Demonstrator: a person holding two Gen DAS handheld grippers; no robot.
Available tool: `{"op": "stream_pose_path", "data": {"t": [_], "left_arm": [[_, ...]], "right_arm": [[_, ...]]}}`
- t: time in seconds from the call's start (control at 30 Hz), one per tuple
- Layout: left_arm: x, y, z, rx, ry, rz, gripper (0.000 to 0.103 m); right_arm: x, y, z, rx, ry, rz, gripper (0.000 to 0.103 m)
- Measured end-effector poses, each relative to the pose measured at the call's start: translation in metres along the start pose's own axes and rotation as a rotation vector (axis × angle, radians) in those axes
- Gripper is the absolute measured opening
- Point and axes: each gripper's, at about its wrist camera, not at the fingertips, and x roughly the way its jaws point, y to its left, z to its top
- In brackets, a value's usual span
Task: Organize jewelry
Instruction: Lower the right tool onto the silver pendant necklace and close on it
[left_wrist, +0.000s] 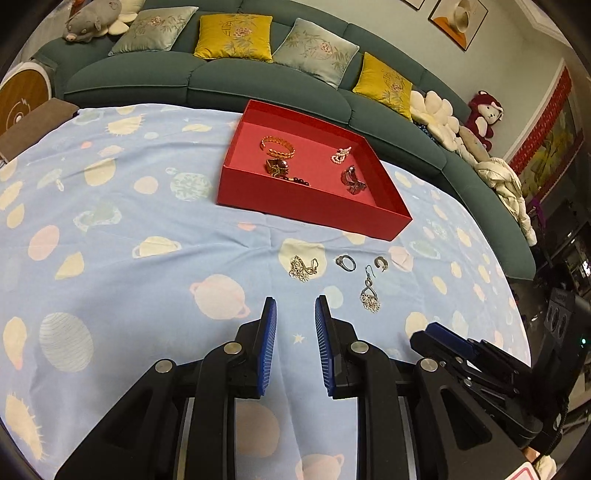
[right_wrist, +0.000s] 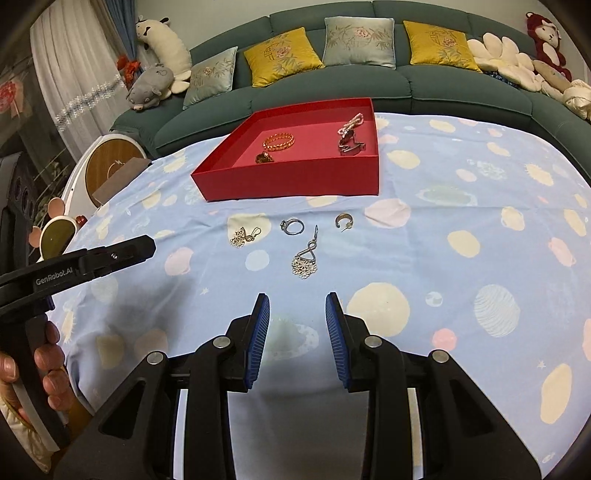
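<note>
Left gripper (left_wrist: 295, 306) and right gripper (right_wrist: 297, 304), bottom centre: jaws slightly parted, empty, above the surface (right_wrist: 461, 192), touching nothing.

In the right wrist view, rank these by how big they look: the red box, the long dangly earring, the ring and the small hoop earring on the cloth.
1. red box, by far the largest.
2. long dangly earring.
3. ring and small hoop earring: near alike, with the ring perhaps slightly bigger; too close to rank.
</note>
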Motion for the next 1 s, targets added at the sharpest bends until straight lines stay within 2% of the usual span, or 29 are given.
{"op": "stream_pose_path", "data": {"t": [0.37,0.7,0.77,0.87,0.9,1.0], "left_arm": [[0.014,0.006,-0.002,-0.002,0.024,0.004,0.02],[0.023,0.007,0.003,-0.012,0.032,-0.004,0.02],[0.024,0.007,0.003,-0.008,0.034,-0.005,0.02],[0.028,0.004,0.005,0.003,0.042,-0.007,0.02],[0.031,0.003,0.006,0.007,0.044,-0.007,0.02],[0.039,-0.002,0.009,0.02,0.055,-0.011,0.02]], "right_arm": [[0.058,-0.003,0.026,0.013,0.041,-0.028,0.031],[0.077,0.0,0.032,-0.014,0.042,-0.047,0.031],[0.08,0.001,0.035,-0.022,0.038,-0.052,0.028],[0.083,0.001,0.037,-0.032,0.032,-0.068,0.015],[0.083,0.0,0.037,-0.029,0.034,-0.064,0.007],[0.082,-0.004,0.037,-0.023,0.034,-0.054,0.007]]}}
